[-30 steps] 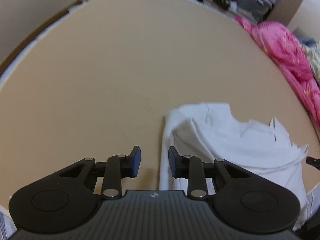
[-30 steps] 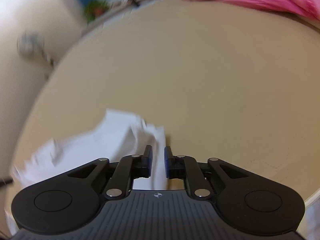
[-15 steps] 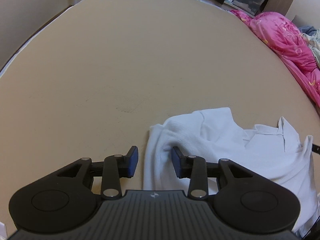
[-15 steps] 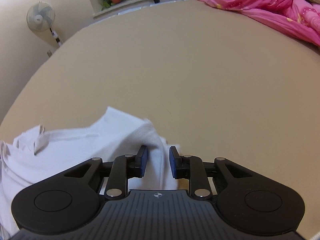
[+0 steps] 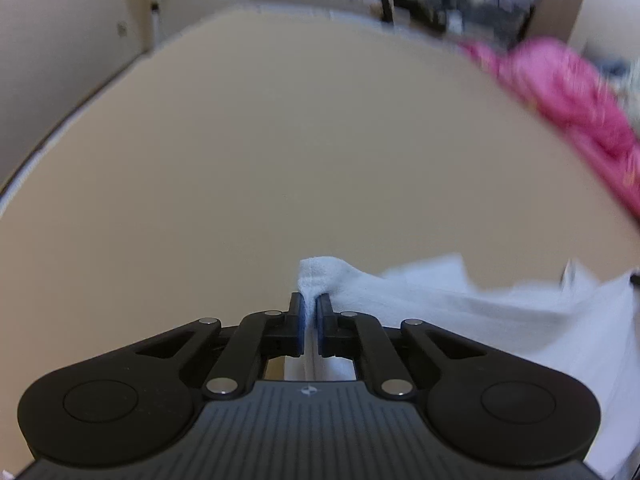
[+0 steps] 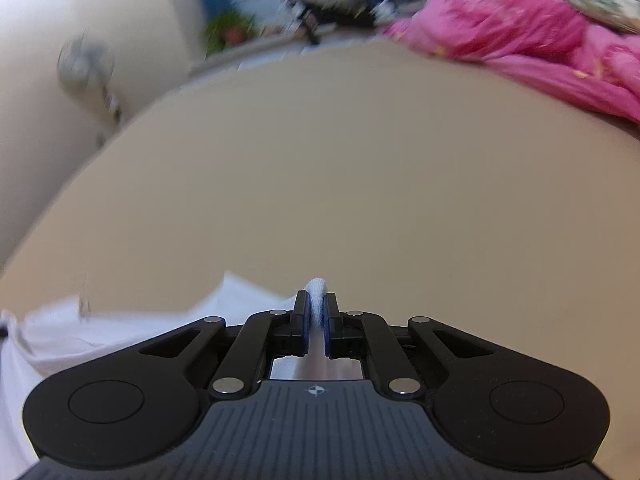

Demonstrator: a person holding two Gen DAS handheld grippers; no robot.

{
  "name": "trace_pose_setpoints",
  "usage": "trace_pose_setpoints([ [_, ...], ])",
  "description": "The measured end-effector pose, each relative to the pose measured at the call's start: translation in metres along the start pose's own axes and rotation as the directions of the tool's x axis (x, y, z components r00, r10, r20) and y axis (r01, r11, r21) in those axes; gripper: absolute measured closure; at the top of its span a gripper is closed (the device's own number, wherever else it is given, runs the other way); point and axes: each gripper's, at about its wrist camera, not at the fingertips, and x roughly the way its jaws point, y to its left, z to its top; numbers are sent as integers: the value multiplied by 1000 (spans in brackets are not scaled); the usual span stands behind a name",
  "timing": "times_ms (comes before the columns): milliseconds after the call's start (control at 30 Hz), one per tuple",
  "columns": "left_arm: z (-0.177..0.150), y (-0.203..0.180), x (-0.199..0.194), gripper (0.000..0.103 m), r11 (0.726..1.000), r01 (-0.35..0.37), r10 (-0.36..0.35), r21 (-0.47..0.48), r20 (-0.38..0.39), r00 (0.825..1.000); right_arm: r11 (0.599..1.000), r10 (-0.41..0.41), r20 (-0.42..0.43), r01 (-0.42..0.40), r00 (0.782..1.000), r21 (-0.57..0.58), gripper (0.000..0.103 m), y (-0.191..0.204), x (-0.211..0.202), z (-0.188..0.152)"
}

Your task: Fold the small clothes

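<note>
Both claws newly clamped on white shirt [image 5: 420, 296]

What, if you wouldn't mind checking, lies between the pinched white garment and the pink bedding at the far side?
Only bare tan surface lies between the white garment and the pink bedding; the right wrist view shows this most clearly.

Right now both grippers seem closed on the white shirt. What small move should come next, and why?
Probably lift both together. The left gripper and right gripper have just closed, each pinching an edge of the white shirt, which sags crumpled over the tan surface.
</note>
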Motion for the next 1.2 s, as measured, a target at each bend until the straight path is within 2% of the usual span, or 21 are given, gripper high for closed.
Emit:
trace_pose_setpoints([
  [67, 2, -2, -2, 97, 1000, -18, 18, 6, 43, 999, 998, 1, 56, -4, 998, 61, 97, -5, -4, 5],
  [100, 1, -3, 3, 97, 999, -36, 36, 15, 33, 999, 997, -15, 67, 10, 998, 74, 97, -6, -4, 6],
  [167, 0, -5, 13, 97, 998, -57, 57, 23, -2, 998, 996, -44, 48, 40, 998, 82, 97, -6, 5, 6],
  [233, 1, -6, 17, 97, 998, -56, 57, 18, -3, 998, 996, -48, 29, 46, 998, 82, 97, -4, 12, 5],
  [400, 1, -7, 19, 97, 998, -63, 63, -1, 1, 998, 995, -65, 41, 62, 997, 75, 97, 0, 19, 4],
  [467, -1, -6, 21, 96, 998, -65, 65, 3, -21, 998, 995, -67, 38, 64, 997, 76, 97, 0, 21, 3],
  [533, -2, -2, 24, 94, 999, -46, 45, -10, -62, 997, 994, -72, 5, 72, 997, 77, 93, -1, 25, 2],
  [600, -3, 3, 23, 87, 998, -58, 56, -22, -67, 996, 992, -94, -38, 97, 995, 85, 84, -4, 27, 1],
  [733, -5, 8, 3, 85, 999, -24, 22, -36, -61, 998, 991, -105, -20, 106, 994, 86, 84, -6, 3, -3],
  [900, -15, 0, -36, 84, 999, 17, -13, 36, -115, 993, 992, -31, -131, 46, 991, 119, 80, -10, -39, -17],
  [1000, -29, -4, -63, 68, 996, 24, -12, 81, -153, 988, 995, 6, -194, 14, 981, 98, 76, -5, -63, -31],
  [1033, -36, -3, -72, 64, 997, 27, -14, 79, -159, 987, 997, 8, -213, 10, 977, 82, 75, -3, -70, -37],
  [1133, -62, 0, -84, 63, 997, 48, -36, 59, -187, 982, 998, 12, -253, 5, 967, 64, 73, 1, -83, -56],
  [1200, -75, -3, -79, 63, 999, 22, -11, 44, -244, 970, 997, 7, -297, 15, 955, 71, 73, -3, -82, -63],
])
